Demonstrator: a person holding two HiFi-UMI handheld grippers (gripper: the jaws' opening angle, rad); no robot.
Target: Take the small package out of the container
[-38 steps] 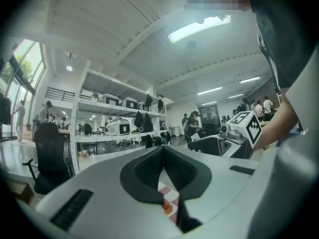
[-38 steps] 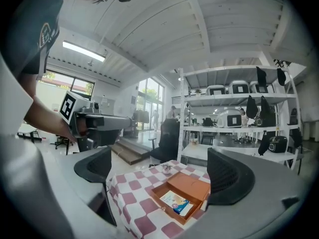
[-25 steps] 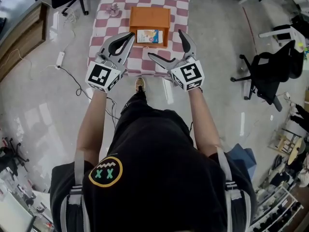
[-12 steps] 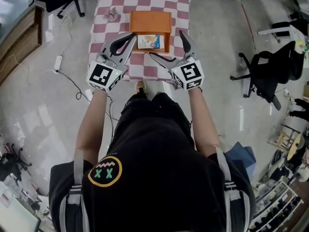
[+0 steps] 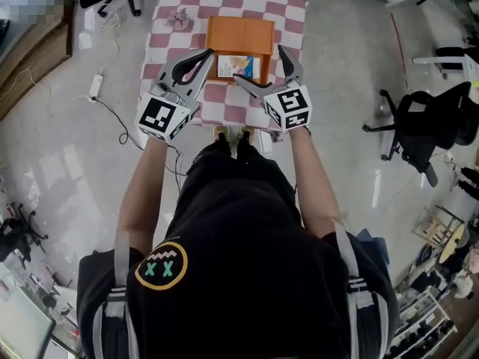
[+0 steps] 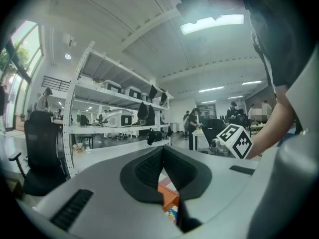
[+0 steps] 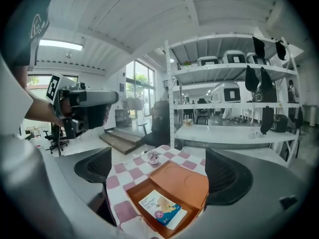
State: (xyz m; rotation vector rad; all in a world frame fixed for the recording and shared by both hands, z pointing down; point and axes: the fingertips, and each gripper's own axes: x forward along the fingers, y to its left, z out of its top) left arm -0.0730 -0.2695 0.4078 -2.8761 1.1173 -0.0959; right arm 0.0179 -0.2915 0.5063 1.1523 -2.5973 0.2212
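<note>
An orange box-shaped container (image 5: 239, 37) lies on a pink-and-white checkered table (image 5: 168, 47). Its open front shows a small blue-and-white package (image 5: 241, 66) inside. In the right gripper view the container (image 7: 182, 180) and the package (image 7: 160, 208) sit between and beyond the jaws. My right gripper (image 5: 258, 63) is open and held just in front of the container's opening, touching nothing. My left gripper (image 5: 206, 54) hovers at the container's front left corner, shut and empty. Its own view (image 6: 162, 156) shows the pads meeting, with a sliver of the container (image 6: 168, 195) below.
A small pinkish object (image 5: 179, 17) stands on the table's far left, left of the container (image 7: 152, 157). A black office chair (image 5: 423, 122) is on the floor at the right. A cable and power strip (image 5: 95, 87) lie on the floor to the left. Metal shelving stands behind the table.
The person has stepped up to the table. Both grippers have moved forward toward the container, and the right one now reaches its open front. The package has not moved.
</note>
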